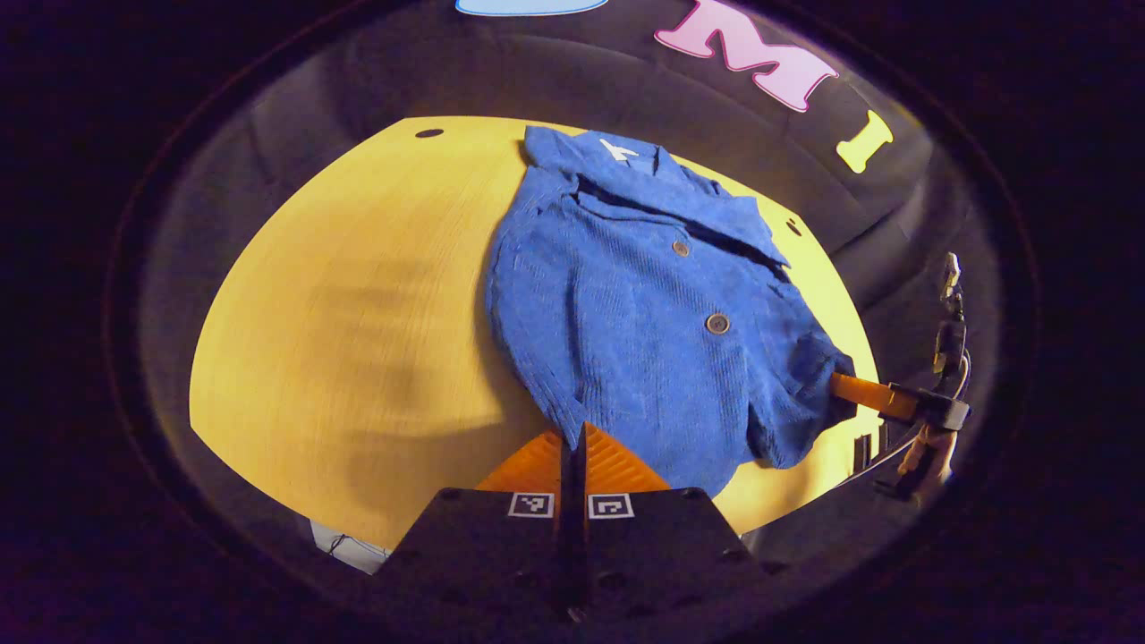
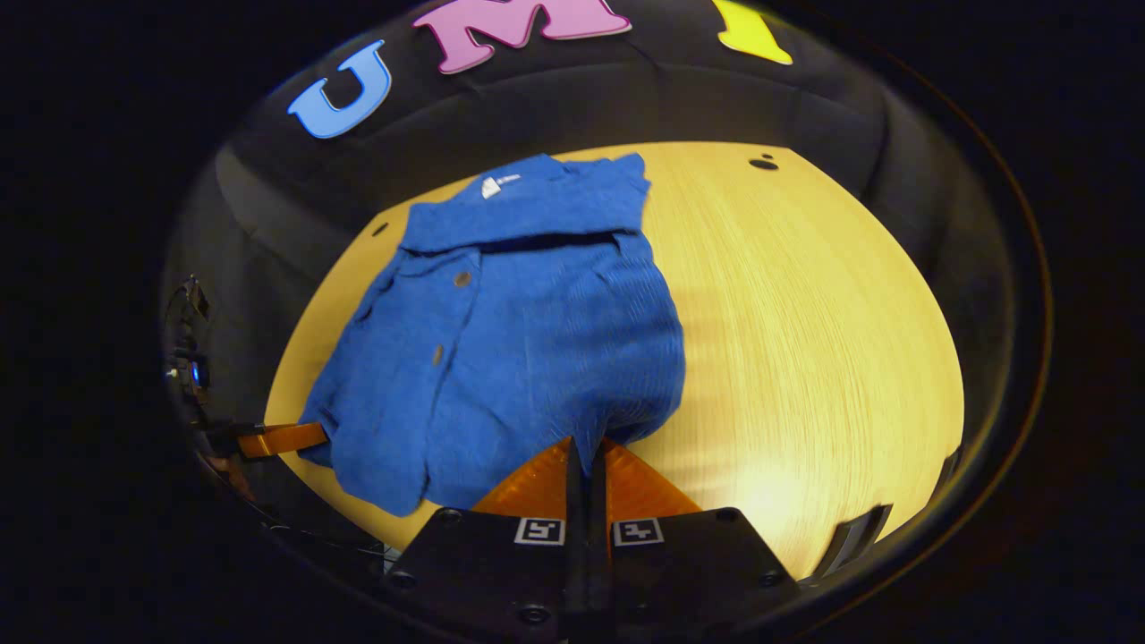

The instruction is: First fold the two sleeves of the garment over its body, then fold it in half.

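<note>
– Where is the garment now?

– The blue corduroy jacket [image 1: 644, 304] lies on the yellow wooden table [image 1: 358, 295], collar toward the booth wall, buttons facing up. Both sleeves are already folded in over its body.

– And the left gripper [image 1: 575, 438]?

– Its fingers are pressed together on the jacket's near hem, at one corner.

– The right gripper [image 2: 588, 452]?

– The same: its fingers are closed on the hem at the other corner. In the left gripper view it is at the jacket's right edge, and the cloth bunches around its fingers.
</note>
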